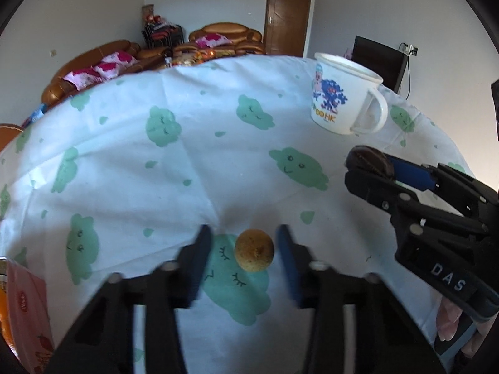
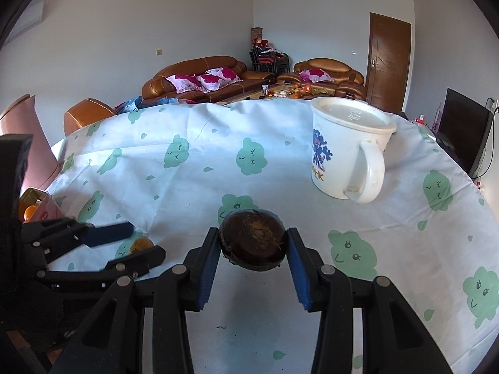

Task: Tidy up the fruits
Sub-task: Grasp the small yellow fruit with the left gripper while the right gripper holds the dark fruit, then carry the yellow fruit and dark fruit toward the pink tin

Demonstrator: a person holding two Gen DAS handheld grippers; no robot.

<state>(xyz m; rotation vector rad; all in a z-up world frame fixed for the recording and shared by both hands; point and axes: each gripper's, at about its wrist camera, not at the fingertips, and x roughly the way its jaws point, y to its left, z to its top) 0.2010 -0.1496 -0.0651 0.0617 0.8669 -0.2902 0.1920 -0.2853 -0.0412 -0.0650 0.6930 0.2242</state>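
A small round tan fruit [image 1: 254,251] lies on the white cloth with green cloud prints [image 1: 174,187]. My left gripper [image 1: 244,233] stands around it with one blue finger on each side. A gap shows at the left pad and the right pad is very near, so the gripper is open. The right wrist view shows this fruit [image 2: 142,244] between the left gripper's [image 2: 145,241] fingers. My right gripper [image 2: 252,233] is shut on a dark brown round fruit [image 2: 252,246], held just above the cloth. In the left wrist view that gripper [image 1: 358,168] and its dark fruit [image 1: 369,160] are at the right.
A white lidded mug [image 1: 340,99] [image 2: 346,152] with a blue print stands at the far right of the table. A pink box [image 1: 28,311] [image 2: 37,205] with an orange inside sits at the left edge. Brown sofas [image 2: 199,74] stand beyond the table.
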